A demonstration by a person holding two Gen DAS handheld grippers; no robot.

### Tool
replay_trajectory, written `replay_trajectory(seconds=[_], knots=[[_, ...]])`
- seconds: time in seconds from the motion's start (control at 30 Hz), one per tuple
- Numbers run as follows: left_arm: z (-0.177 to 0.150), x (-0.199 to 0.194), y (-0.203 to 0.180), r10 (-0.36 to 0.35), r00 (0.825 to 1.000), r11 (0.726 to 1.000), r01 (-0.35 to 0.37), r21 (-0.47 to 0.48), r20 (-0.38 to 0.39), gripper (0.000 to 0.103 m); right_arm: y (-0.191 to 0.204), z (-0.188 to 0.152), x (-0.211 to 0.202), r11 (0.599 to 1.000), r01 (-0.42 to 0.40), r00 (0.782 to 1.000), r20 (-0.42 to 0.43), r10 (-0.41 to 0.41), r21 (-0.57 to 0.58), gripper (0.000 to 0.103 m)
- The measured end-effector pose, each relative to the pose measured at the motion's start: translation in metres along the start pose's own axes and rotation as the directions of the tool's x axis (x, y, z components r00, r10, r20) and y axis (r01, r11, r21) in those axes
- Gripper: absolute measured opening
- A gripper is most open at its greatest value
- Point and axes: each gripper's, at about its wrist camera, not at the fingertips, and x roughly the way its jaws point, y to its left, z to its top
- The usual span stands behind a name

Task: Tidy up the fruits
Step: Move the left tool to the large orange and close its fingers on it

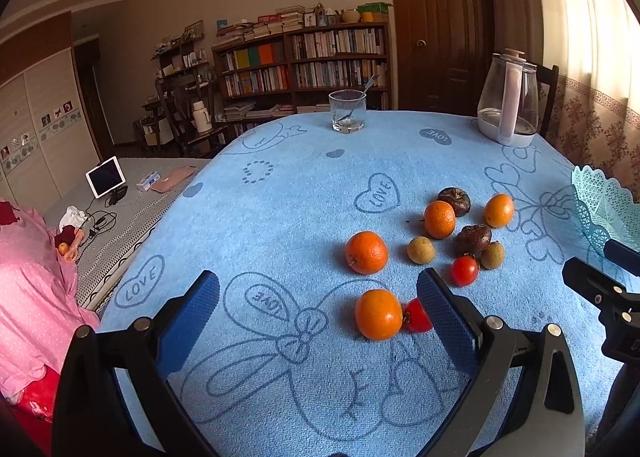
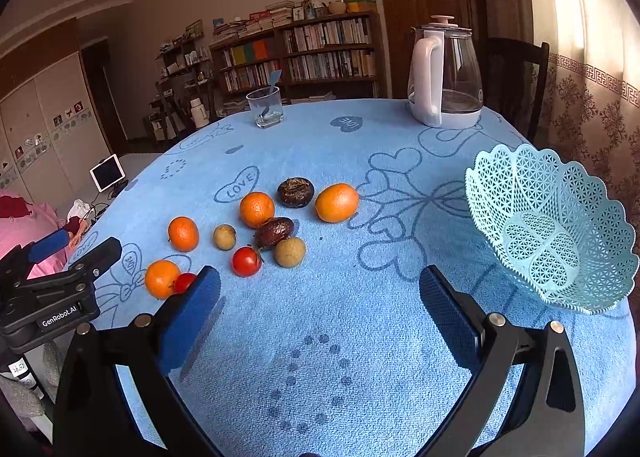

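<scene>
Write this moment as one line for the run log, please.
left hand-held gripper: open, empty | right hand-held gripper: open, empty | basket: empty | oranges, tomatoes: loose on blue tablecloth

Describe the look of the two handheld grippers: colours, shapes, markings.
Both are matte black plastic frames with two splayed arms, joined by round silver bolt heads. Each finger ends in a rectangular blue pad with a fine textured grip, as on the left gripper and the right gripper. The right wrist view shows the left gripper's side, marked "GenRobot.AI" in white. No cables or sleeves are visible.
</scene>
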Motion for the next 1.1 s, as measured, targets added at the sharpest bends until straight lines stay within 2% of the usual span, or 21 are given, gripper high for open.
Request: replay_trajectory(seconds=[0.2, 0.27, 0.4, 0.53, 0.7, 0.73, 1.0, 1.1], knots=[[0.016, 0.016, 0.016, -0.004, 1.000, 0.999, 0.003, -0.036, -0.012, 0.098, -0.001, 0.010, 0.012, 1.000, -0.004, 1.000, -0.018, 0.004, 0.012, 0.101], [0.019, 0.030, 0.020, -0.013, 0.999, 0.998, 0.011, -0.054, -0.047, 0.098, -0.001, 0.010, 0.015, 1.000, -0.009, 1.000, -0.024, 0.009, 0.017, 0.101], [0.021, 0.055, 0.020, -0.079, 0.990, 0.994, 0.069, -0.085, -0.120, 0.098, 0.000, 0.007, 0.022, 1.000, -0.010, 0.999, -0.049, 0.010, 0.005, 0.101], [0.022, 0.072, 0.010, -0.132, 0.978, 0.990, 0.121, -0.075, -0.159, 0.098, -0.001, 0.007, 0.027, 1.000, -0.009, 0.998, -0.068, 0.010, 0.007, 0.101], [0.024, 0.093, -0.003, -0.165, 0.966, 0.986, 0.160, -0.044, -0.200, 0.083, -0.002, 0.008, 0.032, 1.000, -0.002, 0.997, -0.082, 0.001, -0.002, 0.101], [0.025, 0.097, -0.003, -0.171, 0.964, 0.985, 0.165, -0.048, -0.205, 0.082, -0.002, 0.009, 0.033, 1.000, 0.000, 0.996, -0.085, 0.000, -0.004, 0.101], [0.028, 0.119, 0.001, -0.268, 0.930, 0.962, 0.246, -0.117, -0.251, 0.054, 0.004, 0.012, 0.039, 1.000, -0.024, 0.993, -0.113, 0.022, -0.014, 0.101], [0.027, 0.117, -0.002, -0.290, 0.927, 0.956, 0.269, -0.119, -0.239, 0.045, 0.002, 0.019, 0.043, 0.999, -0.034, 0.992, -0.122, 0.034, 0.000, 0.101]])
